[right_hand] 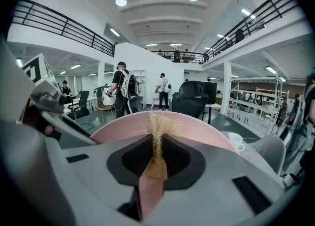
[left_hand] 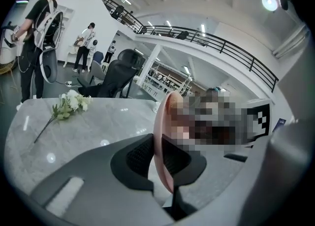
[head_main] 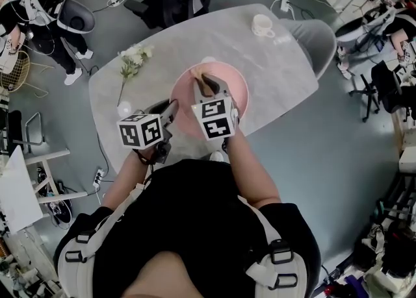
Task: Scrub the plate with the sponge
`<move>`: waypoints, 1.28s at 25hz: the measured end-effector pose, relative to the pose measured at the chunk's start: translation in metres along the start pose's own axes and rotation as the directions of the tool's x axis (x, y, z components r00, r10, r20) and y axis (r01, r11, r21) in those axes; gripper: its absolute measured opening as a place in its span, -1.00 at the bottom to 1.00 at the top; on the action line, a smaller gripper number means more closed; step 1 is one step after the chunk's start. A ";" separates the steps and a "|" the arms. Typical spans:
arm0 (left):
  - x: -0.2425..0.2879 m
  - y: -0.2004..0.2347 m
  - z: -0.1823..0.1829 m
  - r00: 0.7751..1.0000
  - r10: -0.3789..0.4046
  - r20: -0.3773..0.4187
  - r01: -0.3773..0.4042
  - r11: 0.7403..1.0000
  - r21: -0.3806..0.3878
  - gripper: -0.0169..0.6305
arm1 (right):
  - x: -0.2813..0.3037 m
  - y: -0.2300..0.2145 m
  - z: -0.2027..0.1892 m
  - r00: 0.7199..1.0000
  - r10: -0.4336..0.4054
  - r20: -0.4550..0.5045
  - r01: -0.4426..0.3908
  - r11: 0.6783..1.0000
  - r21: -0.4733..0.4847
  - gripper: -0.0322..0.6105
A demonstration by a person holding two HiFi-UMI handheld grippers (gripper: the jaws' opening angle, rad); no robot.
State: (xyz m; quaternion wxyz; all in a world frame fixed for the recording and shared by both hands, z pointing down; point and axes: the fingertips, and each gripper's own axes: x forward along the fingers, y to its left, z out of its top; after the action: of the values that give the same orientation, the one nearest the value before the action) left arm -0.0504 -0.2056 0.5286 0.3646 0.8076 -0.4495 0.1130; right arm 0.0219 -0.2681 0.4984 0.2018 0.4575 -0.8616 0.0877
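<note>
Your left claw (left_hand: 156, 157) is clamped tight on the near rim of the pink plate (left_hand: 165, 116), over the grey bench (head_main: 188, 43). Your right claw (right_hand: 156, 153) squeezes the tan sponge (right_hand: 158, 136) thin between its jaws, the frayed end over the plate's face
</note>
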 end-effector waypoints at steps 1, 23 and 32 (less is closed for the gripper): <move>0.002 0.000 -0.001 1.000 0.003 -0.003 -0.003 1.000 0.002 -0.84 | 0.001 0.003 -0.002 1.000 0.019 -0.002 -0.019 1.000 0.004 -0.74; -0.003 0.016 0.005 0.997 0.040 0.073 -0.026 0.985 -0.171 -0.84 | -0.005 0.079 -0.043 0.949 0.285 -0.136 -0.301 0.945 -0.123 -0.74; -0.009 0.028 0.016 0.988 0.062 0.140 -0.024 0.967 -0.255 -0.84 | -0.014 0.108 -0.062 0.890 0.399 -0.222 -0.430 0.896 -0.112 -0.74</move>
State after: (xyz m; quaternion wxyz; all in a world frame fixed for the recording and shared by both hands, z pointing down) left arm -0.0805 -0.2207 0.5263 0.4278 0.7508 -0.5032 0.0029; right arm -0.0431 -0.1757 0.5516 0.2967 0.2343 -0.9199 0.1041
